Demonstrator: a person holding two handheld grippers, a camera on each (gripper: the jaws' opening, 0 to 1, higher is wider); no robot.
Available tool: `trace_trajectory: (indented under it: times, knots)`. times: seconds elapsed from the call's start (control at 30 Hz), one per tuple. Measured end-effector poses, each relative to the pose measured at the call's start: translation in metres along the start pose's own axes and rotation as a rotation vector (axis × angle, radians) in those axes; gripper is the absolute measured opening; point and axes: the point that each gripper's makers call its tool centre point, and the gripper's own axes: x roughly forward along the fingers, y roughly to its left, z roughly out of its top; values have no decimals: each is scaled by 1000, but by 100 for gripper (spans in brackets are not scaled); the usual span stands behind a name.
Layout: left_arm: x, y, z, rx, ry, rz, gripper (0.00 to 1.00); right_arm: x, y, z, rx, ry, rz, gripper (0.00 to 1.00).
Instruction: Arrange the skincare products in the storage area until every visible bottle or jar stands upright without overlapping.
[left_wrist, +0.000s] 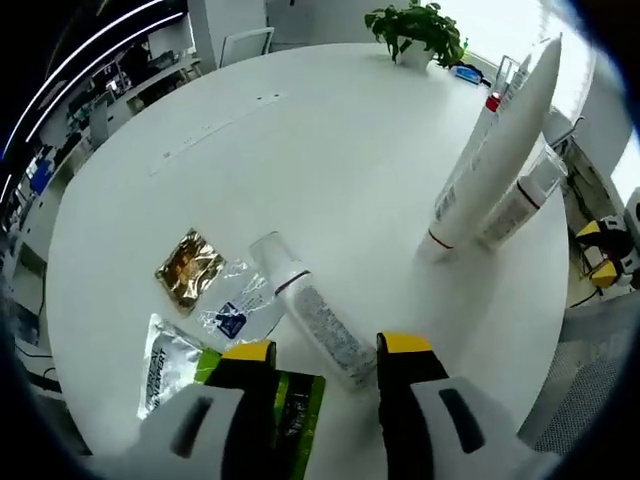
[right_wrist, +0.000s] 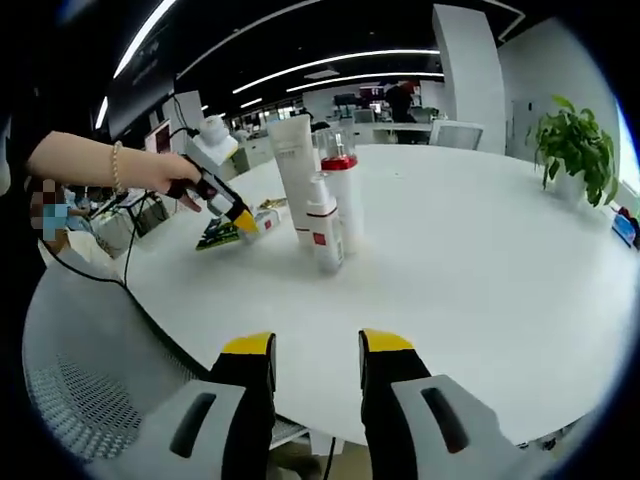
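Hovering in the left gripper view, the left hand-held gripper (left_wrist: 325, 365) has its yellow-tipped jaws spread wide and empty, just short of the clear-capped white bottle with grey print (left_wrist: 312, 312) lying on its side on the round white table (left_wrist: 330, 160). Beside it lie a gold foil sachet (left_wrist: 188, 266), a clear sachet with a dark label (left_wrist: 235, 312), a silver sachet (left_wrist: 168, 362) and a green packet (left_wrist: 290, 405). Further off, the tall white tube (left_wrist: 500, 140) and its neighbours stand upright. The risk, I'd say: one jaw lines up over the bottle's end, so closing off-centre could squirt it sideways into the sachets, or roll it away. Over to the right gripper view: the right hand-held gripper (right_wrist: 316, 352) sits open with nothing between its jaws, well back from the standing group, a white pump bottle with a red label (right_wrist: 324, 226) in front, a red-collared bottle (right_wrist: 342, 195) behind. The cluster is tight; setting another bottle in carelessly could knock one over.
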Motion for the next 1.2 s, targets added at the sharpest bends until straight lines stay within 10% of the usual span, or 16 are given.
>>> trace_trajectory:
  times: [0.57, 1.2]
  knots:
    - [4, -8, -3, -10, 65, -22, 23, 0, -3, -1, 12, -1, -15, 32]
    - [-6, -19, -3, -275, 7, -111, 19, -1, 1, 4, 1, -2, -4, 31]
